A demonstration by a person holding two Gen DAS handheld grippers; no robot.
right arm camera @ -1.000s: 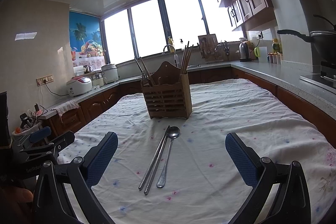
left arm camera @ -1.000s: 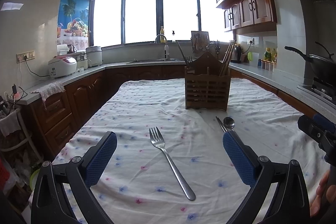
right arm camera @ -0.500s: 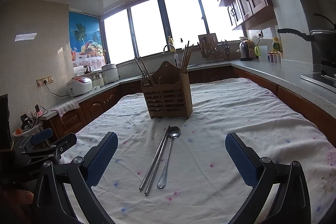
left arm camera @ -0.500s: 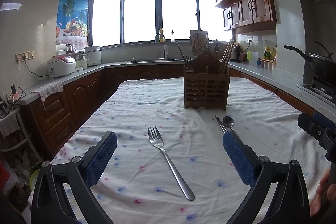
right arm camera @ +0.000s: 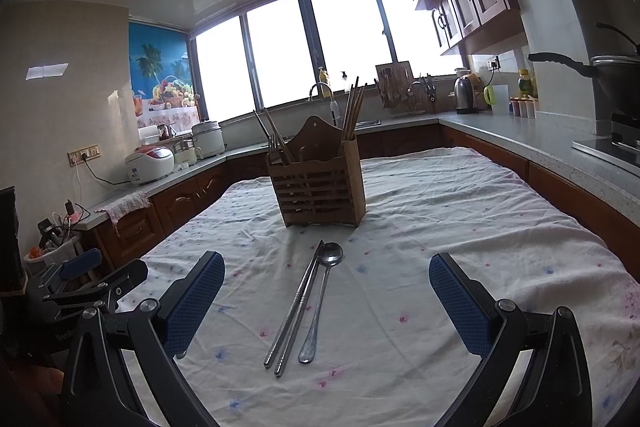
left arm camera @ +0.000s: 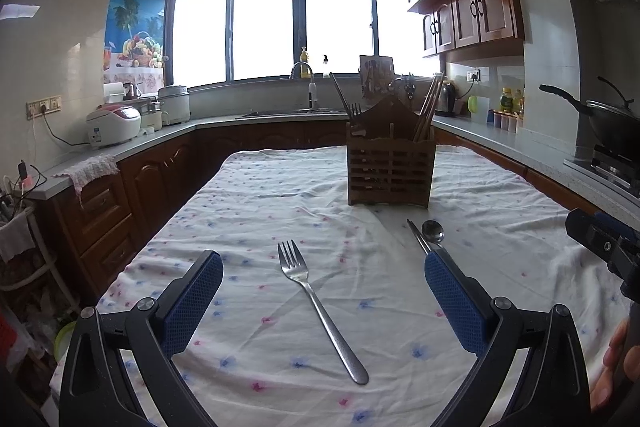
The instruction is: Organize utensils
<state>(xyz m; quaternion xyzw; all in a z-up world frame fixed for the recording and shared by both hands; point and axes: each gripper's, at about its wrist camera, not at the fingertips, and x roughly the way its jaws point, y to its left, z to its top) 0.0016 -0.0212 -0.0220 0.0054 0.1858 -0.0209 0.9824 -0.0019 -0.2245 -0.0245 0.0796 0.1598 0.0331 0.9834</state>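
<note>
— Well, the setting, largest item first?
— One table under a white cloth with small pink and blue flowers (left arm camera: pixel 280 195). One slatted brown wooden utensil holder (right arm camera: pixel 320 187) stands upright on it, wooden chopsticks and fork tines poking from its top; what else it holds cannot be made out.

— Tool posture?
— Left gripper (left arm camera: pixel 322 301) is low over the near edge, jaws spread wide, nothing between the blue pads. Right gripper (right arm camera: pixel 326 301) sits likewise, spread and empty. A person's fingers show at the left view's right edge, cut off.

— Loose items, counted?
— One steel fork (left arm camera: pixel 316 301) lying flat between the left jaws, tines toward the holder. One pair of metal chopsticks (right arm camera: pixel 296 307) touching one steel spoon (right arm camera: pixel 322 299), between the right jaws. In the left view a pad hides their handles.
</note>
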